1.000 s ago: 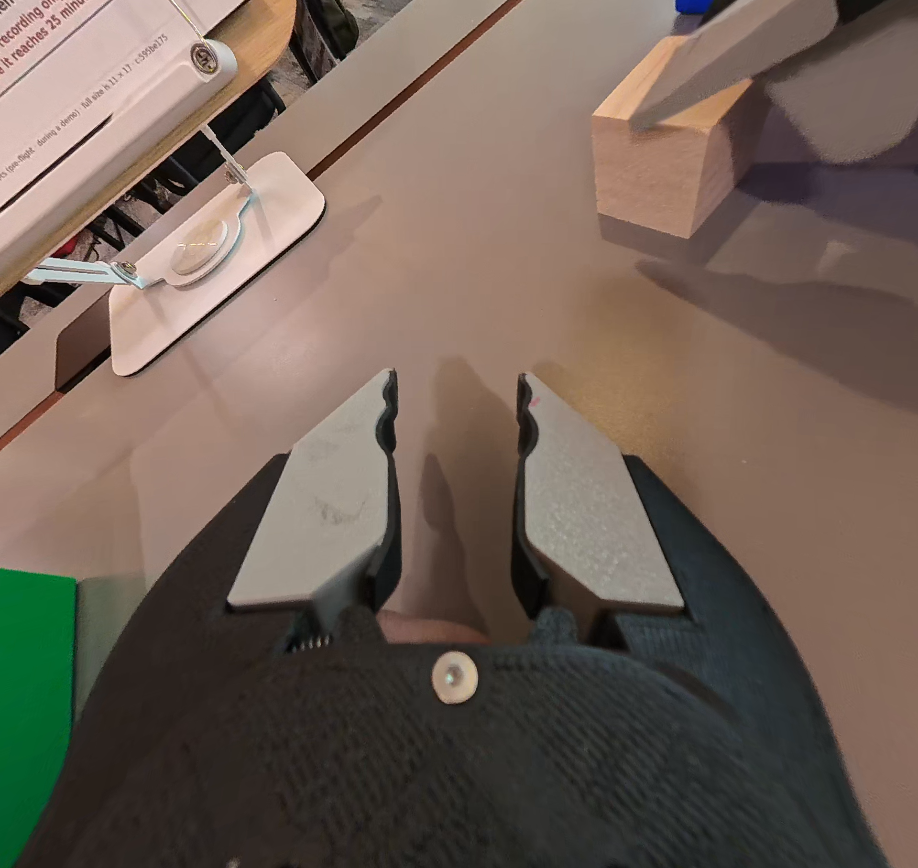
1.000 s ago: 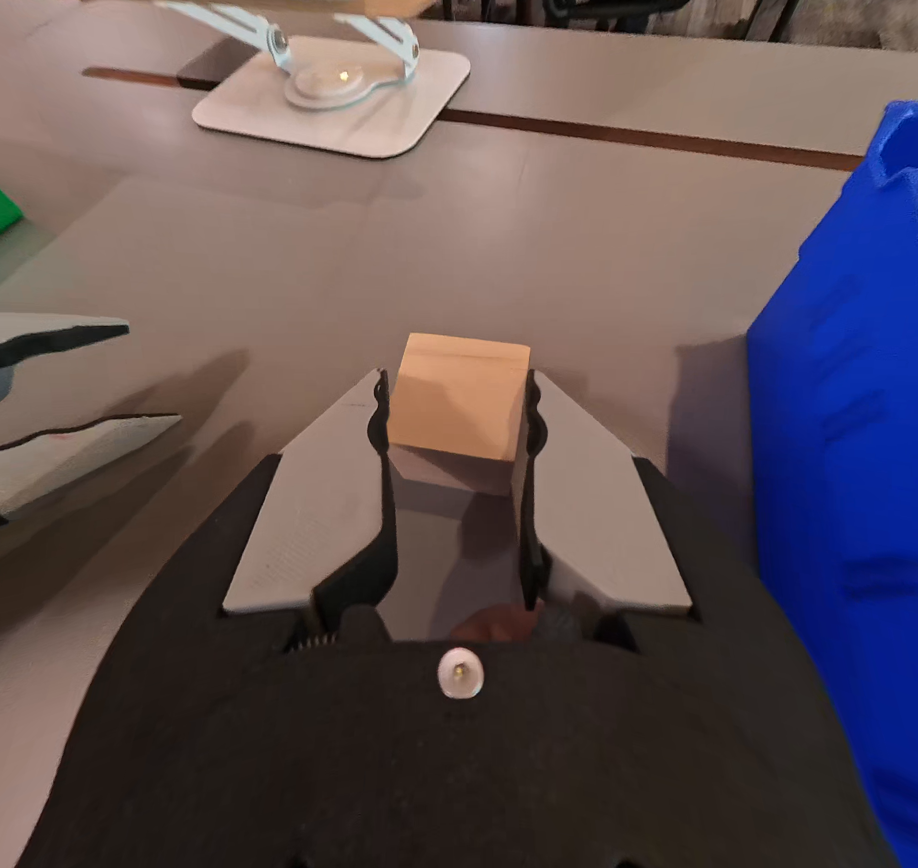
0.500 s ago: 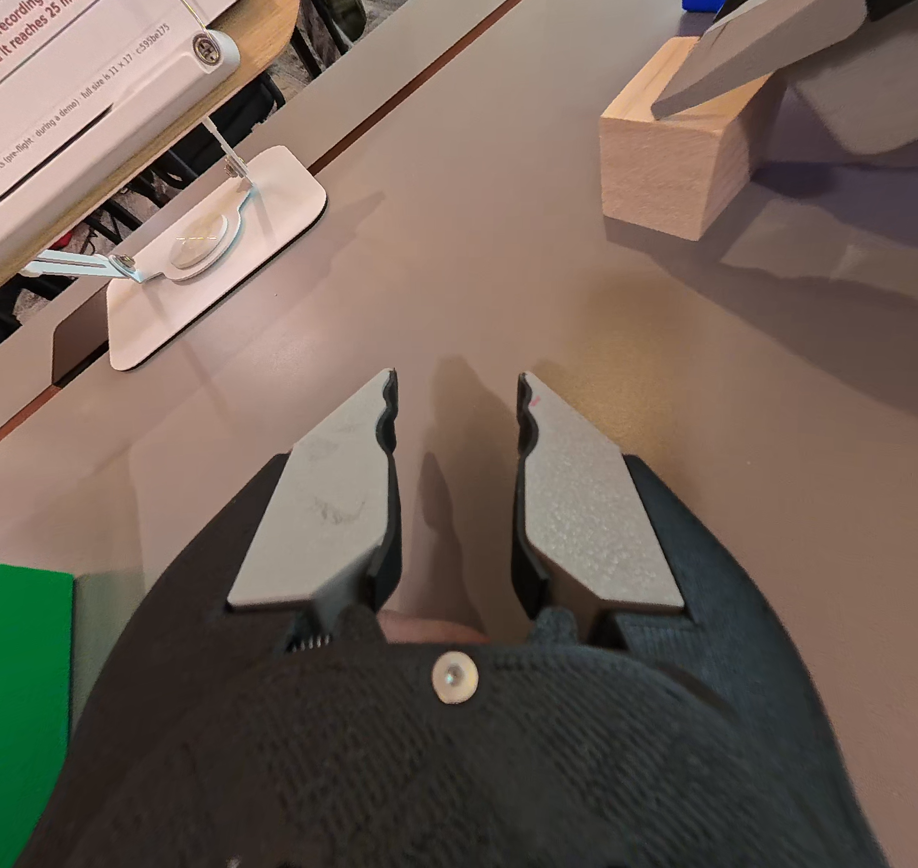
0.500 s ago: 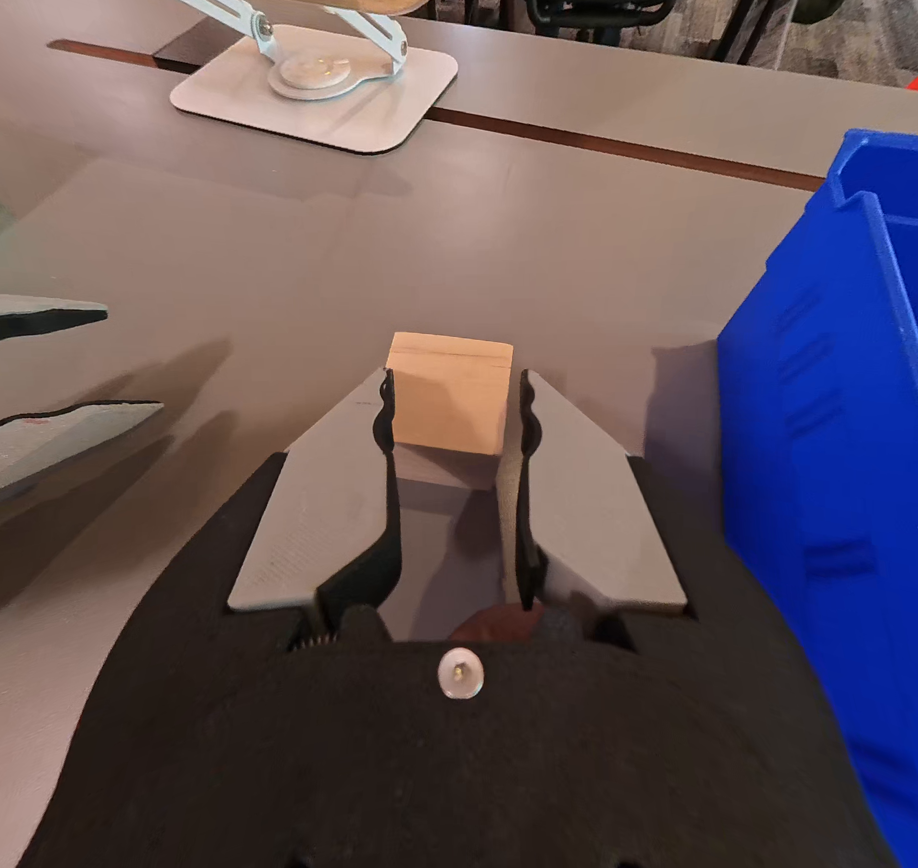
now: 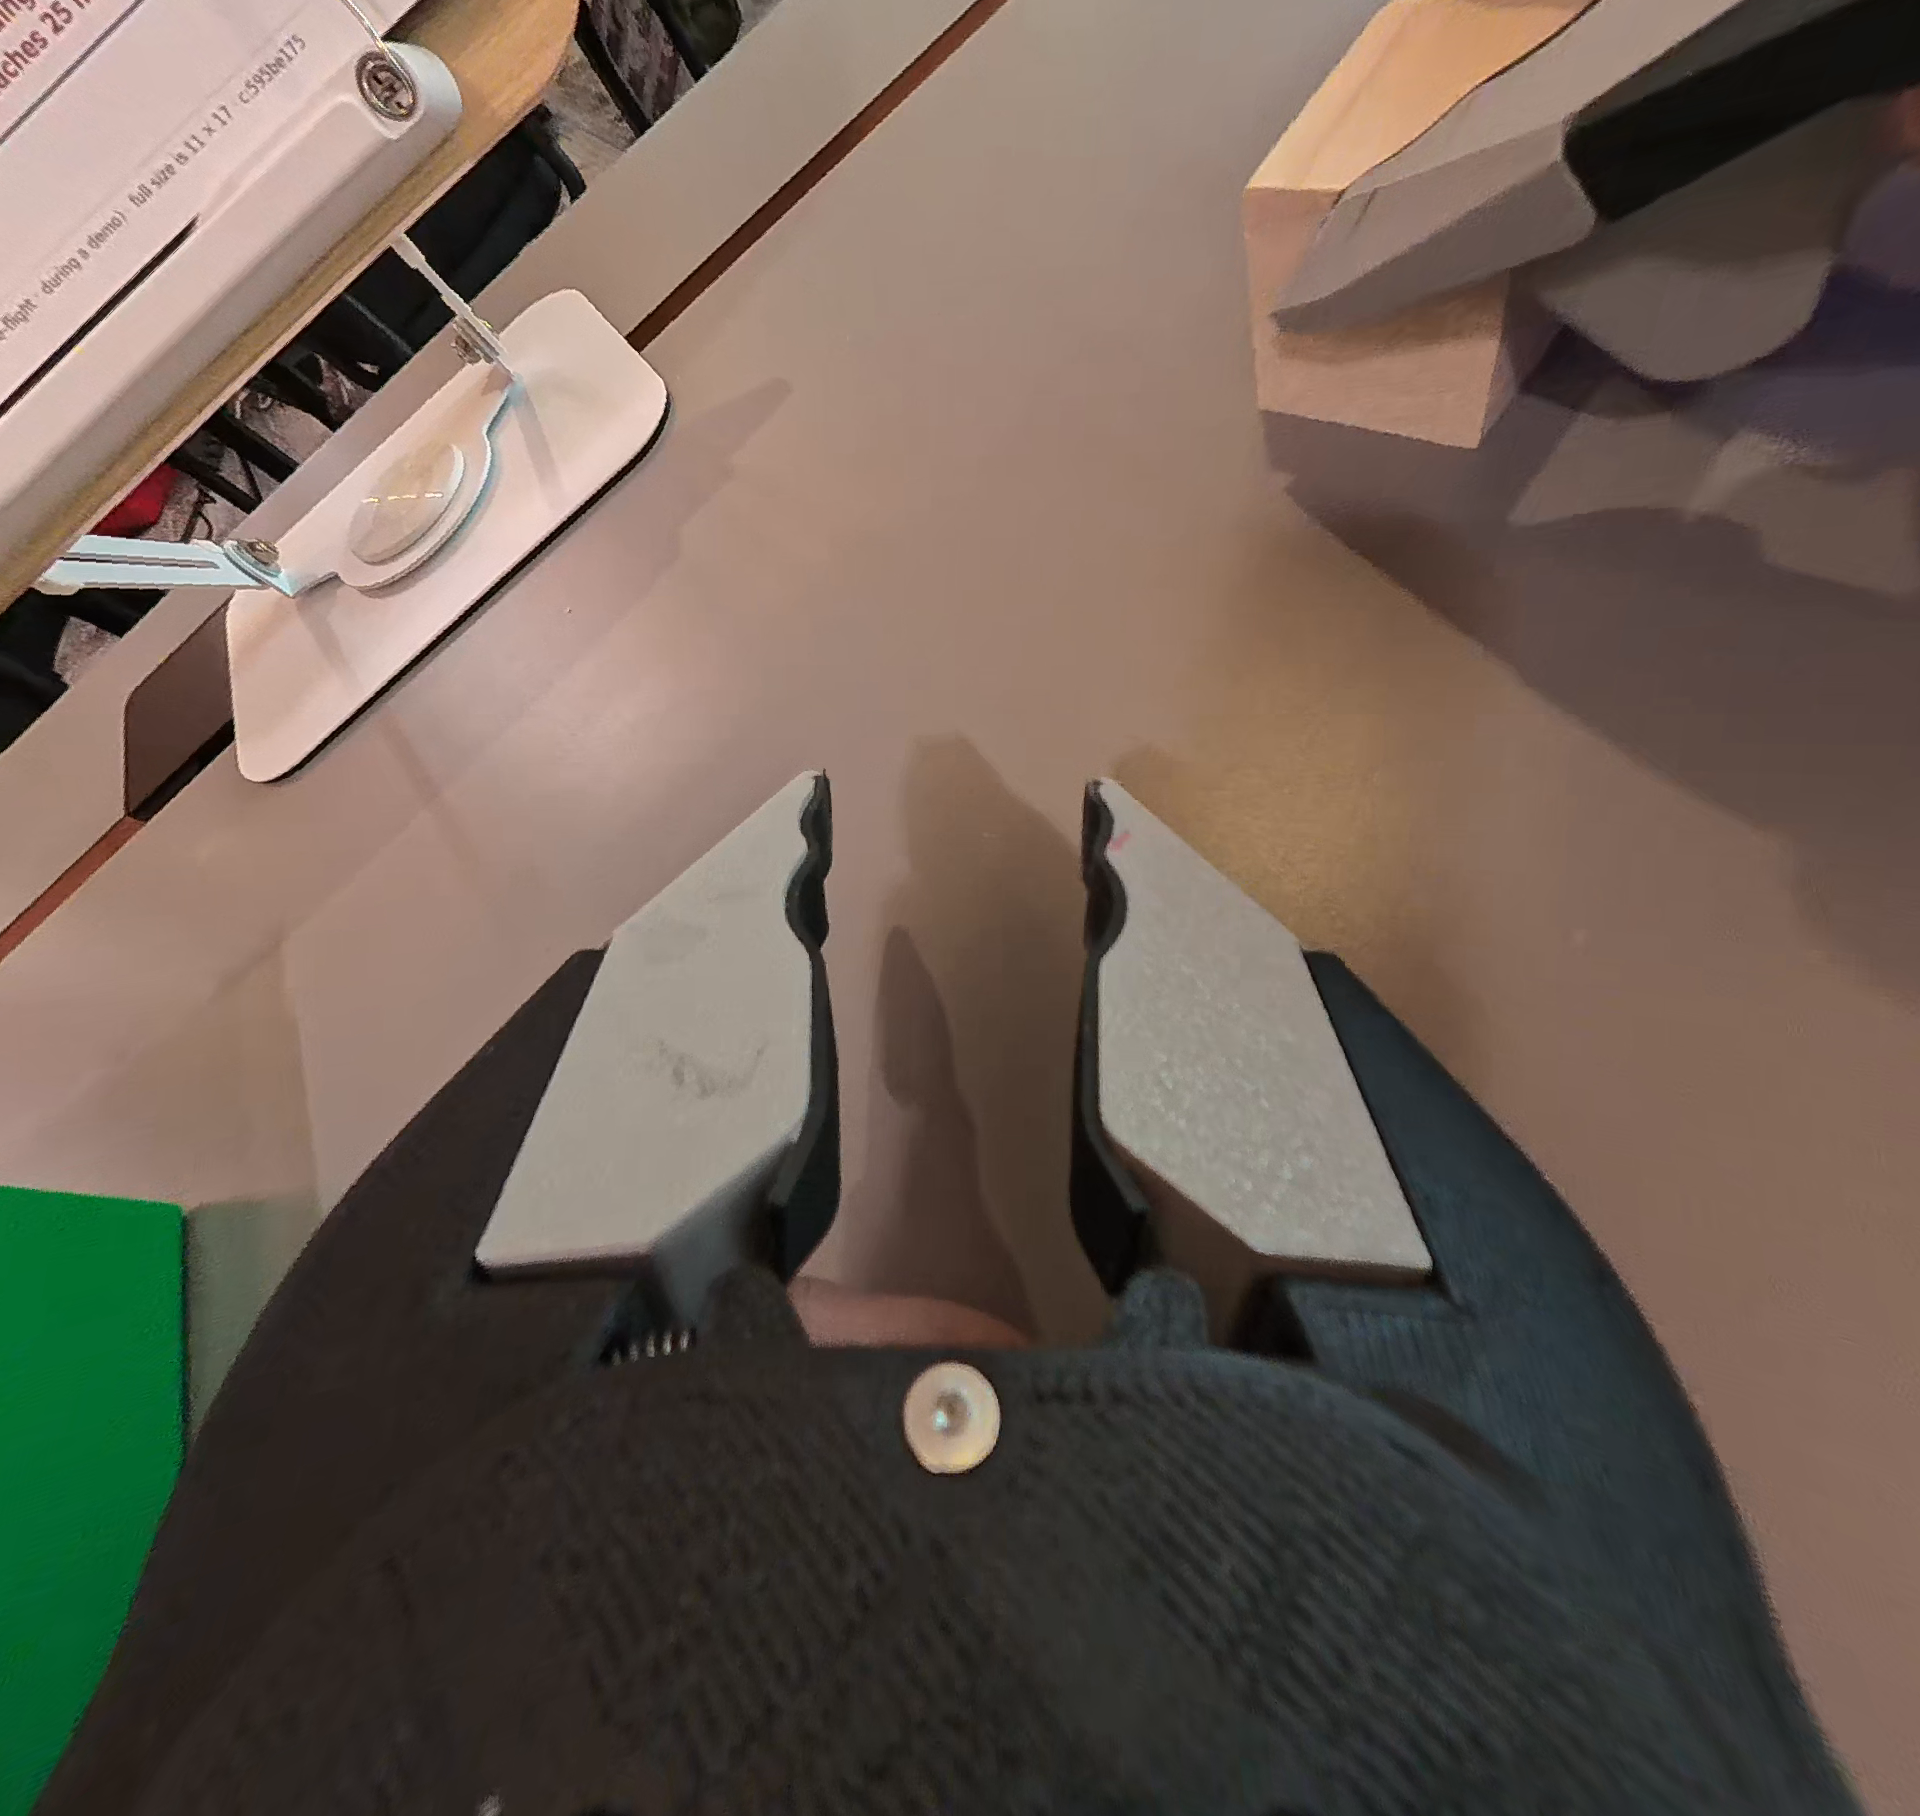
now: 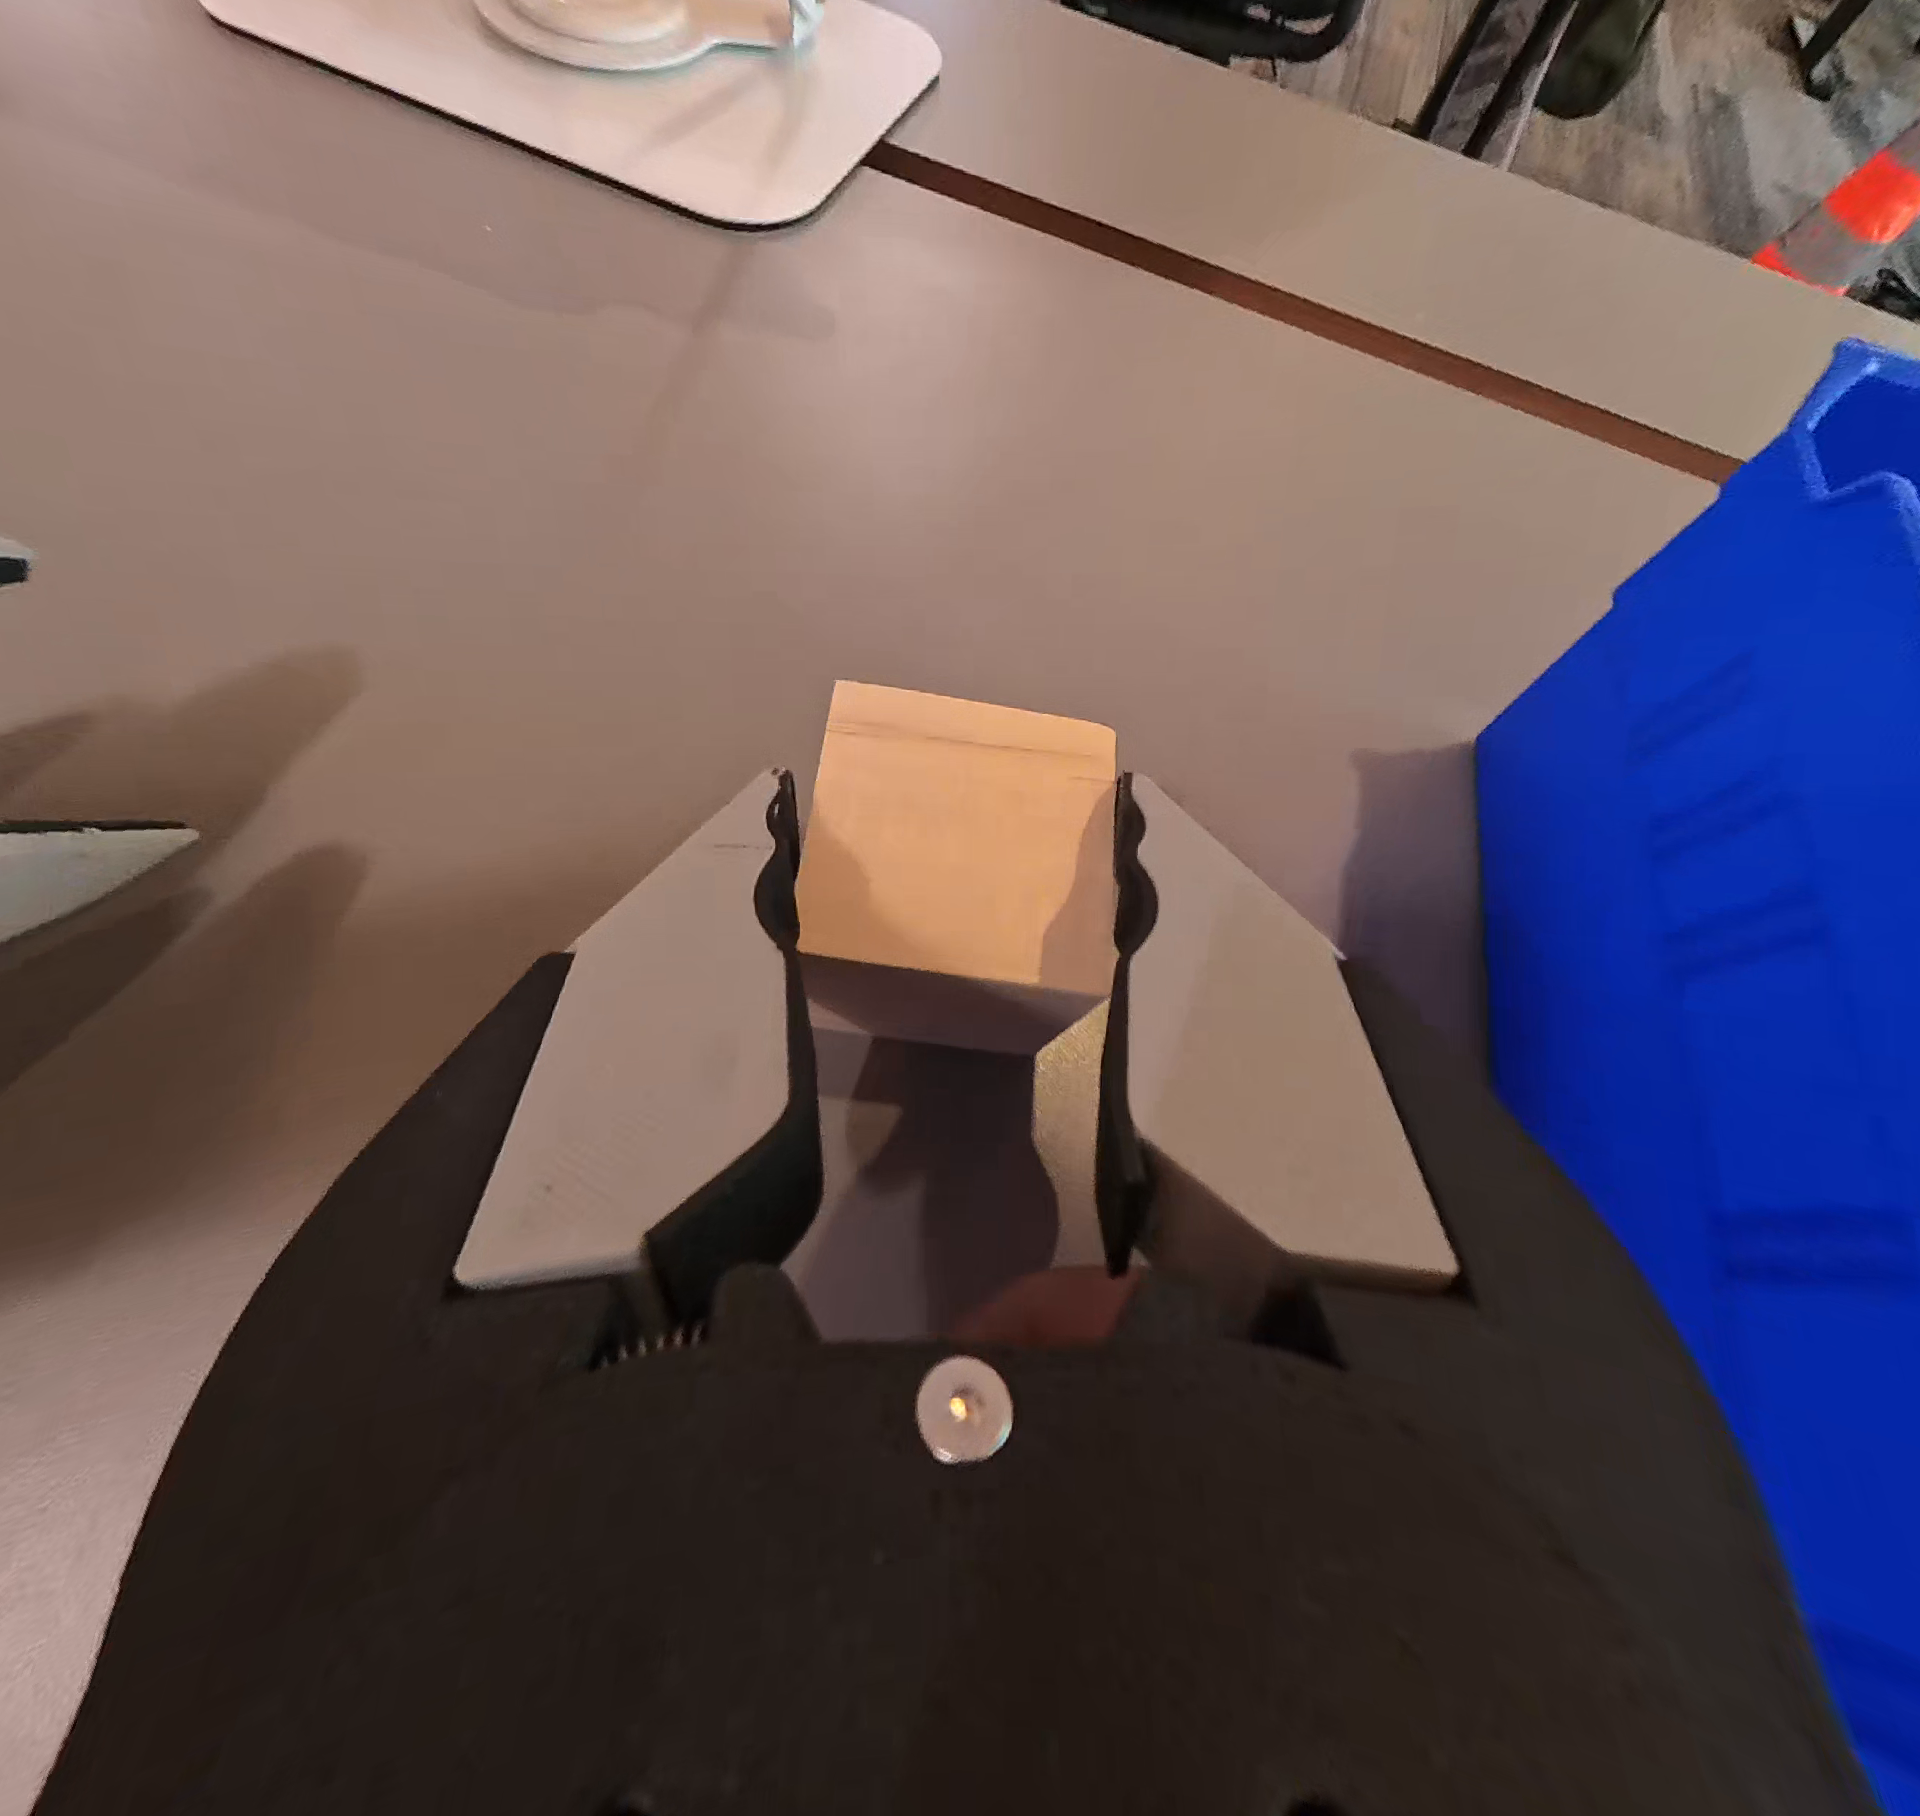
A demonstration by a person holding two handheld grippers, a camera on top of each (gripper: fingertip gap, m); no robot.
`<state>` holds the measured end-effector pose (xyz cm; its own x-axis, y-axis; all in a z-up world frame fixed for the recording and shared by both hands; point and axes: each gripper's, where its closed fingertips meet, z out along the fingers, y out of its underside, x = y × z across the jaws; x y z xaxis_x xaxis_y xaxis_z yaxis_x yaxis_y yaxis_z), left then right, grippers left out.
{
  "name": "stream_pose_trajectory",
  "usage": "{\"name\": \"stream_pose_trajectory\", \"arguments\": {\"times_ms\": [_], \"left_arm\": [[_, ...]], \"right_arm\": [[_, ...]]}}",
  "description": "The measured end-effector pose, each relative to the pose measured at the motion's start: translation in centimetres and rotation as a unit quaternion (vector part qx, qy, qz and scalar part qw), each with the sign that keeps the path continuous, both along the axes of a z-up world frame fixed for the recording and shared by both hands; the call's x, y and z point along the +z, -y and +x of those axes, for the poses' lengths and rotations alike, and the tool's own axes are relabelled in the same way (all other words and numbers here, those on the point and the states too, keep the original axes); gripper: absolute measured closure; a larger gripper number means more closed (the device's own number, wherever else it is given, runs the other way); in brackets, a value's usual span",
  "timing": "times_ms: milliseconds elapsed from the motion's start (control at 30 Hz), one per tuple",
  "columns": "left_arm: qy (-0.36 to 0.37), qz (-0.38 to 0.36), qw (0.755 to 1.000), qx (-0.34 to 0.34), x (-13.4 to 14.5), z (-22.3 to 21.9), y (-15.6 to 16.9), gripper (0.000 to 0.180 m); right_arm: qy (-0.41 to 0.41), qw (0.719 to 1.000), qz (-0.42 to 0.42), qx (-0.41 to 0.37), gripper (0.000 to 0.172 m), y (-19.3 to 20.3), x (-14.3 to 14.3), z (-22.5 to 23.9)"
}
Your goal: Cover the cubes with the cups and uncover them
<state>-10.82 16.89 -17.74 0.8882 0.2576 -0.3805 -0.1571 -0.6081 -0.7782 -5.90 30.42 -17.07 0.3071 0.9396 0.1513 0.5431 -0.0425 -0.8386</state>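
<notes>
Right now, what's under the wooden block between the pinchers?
The wooden block sits flat on the grey table, between the right gripper's open fingers. Only its shadow shows around it. Anything trapped beneath its bottom face is covered, so I cannot see that.

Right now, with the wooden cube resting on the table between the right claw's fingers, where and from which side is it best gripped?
Grip the cube on its two flat side faces, which run roughly parallel to the fingers. Probably come from above and from its near side, as the right claw already stands astride it. The cube sits slightly turned, so a small twist of the wrist would likely seat the pads flat.
</notes>
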Motion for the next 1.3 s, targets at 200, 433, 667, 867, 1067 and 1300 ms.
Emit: {"name": "stream_pose_trajectory", "arguments": {"times_ms": [200, 433, 667, 867, 1067, 1300], "left_arm": [[0.015, 0.004, 1.0, 0.002, 0.0, -0.1, 0.1, 0.133], [0.007, -0.005, 1.0, 0.0, -0.2, -0.1, 0.1, 0.132], [-0.008, -0.013, 1.0, -0.001, -0.3, 0.0, 0.0, 0.128], [-0.006, -0.01, 1.0, 0.002, -0.2, -0.1, 0.1, 0.128], [-0.019, -0.003, 1.0, 0.014, 0.1, -0.6, 0.2, 0.129], [0.001, 0.031, 0.999, 0.036, 0.9, -1.4, 0.5, 0.128]], "right_arm": [[0.036, 0.999, 0.004, -0.022, 0.113, -0.6, -0.2, 1.4], [0.051, 0.998, 0.012, -0.027, 0.113, -0.7, -0.2, 2.5], [0.031, 0.998, 0.03, -0.037, 0.113, -0.5, 0.0, 3.9], [0.012, 0.999, 0.01, -0.028, 0.112, 0.1, -0.3, 5.3], [-0.062, 0.997, 0.043, 0.019, 0.107, 1.8, 2.8, 4.6], [-0.123, 0.987, 0.084, 0.06, 0.107, 4.1, 5.3, 4.2]]}}
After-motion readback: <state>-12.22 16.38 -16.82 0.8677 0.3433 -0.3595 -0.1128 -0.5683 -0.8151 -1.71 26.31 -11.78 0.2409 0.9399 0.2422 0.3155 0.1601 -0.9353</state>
